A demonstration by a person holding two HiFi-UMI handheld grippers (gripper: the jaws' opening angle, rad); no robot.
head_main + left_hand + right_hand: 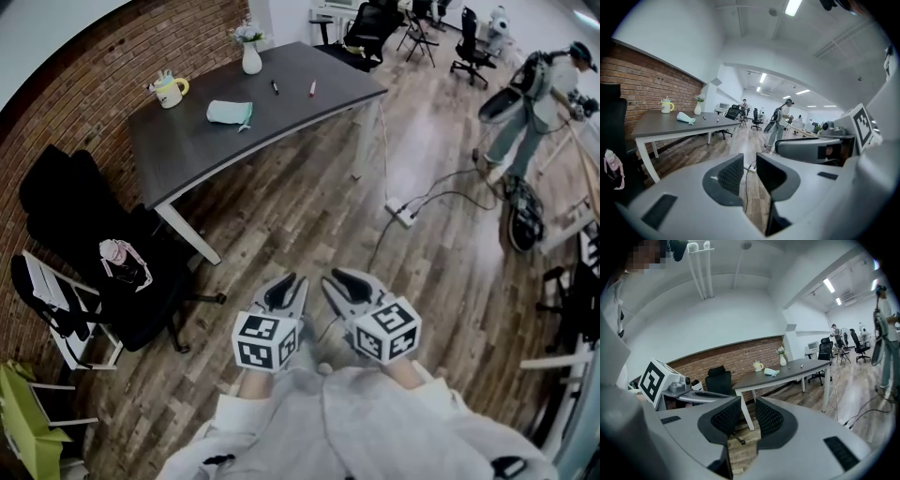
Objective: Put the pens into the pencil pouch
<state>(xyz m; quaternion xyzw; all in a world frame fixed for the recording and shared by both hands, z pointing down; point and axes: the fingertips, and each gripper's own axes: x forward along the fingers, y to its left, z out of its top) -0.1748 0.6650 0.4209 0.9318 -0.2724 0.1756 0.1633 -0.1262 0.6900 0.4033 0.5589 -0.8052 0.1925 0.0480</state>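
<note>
Jaws, both sides: your left gripper (286, 292) has its jaws spread with a clear gap. Only floor boards and a cable show through it in the left gripper view. Your right gripper (351, 283) is the same, with jaws parted and nothing between the pads but floor and a table leg far behind. Both grippers are held side by side, close to your body and above the wood floor.

Task items: all lie on the dark table (309, 111), well apart from either gripper.
- The pencil pouch (230, 112), pale mint, lies flat at about 11 o'clock from your jaws in the head view.
- The black pen (275, 86) and the red pen (312, 89) lie near 12 o'clock, beyond the pouch, apart from each other and from it.
- The mug (171, 90) and the white vase (251, 58) stand toward the table's brick-wall side.

Hard to make out:
- In both gripper views the pens are only small slivers, so you cannot tell whether they are capped.
- No view shows whether the pouch's opening is zipped or unzipped.
- Your hands are covered by the marker cubes, and only the grey sleeves show at 6 o'clock.
- A person (539, 94) stands at 2 o'clock, partly cut off by the edge of the lens.
</note>
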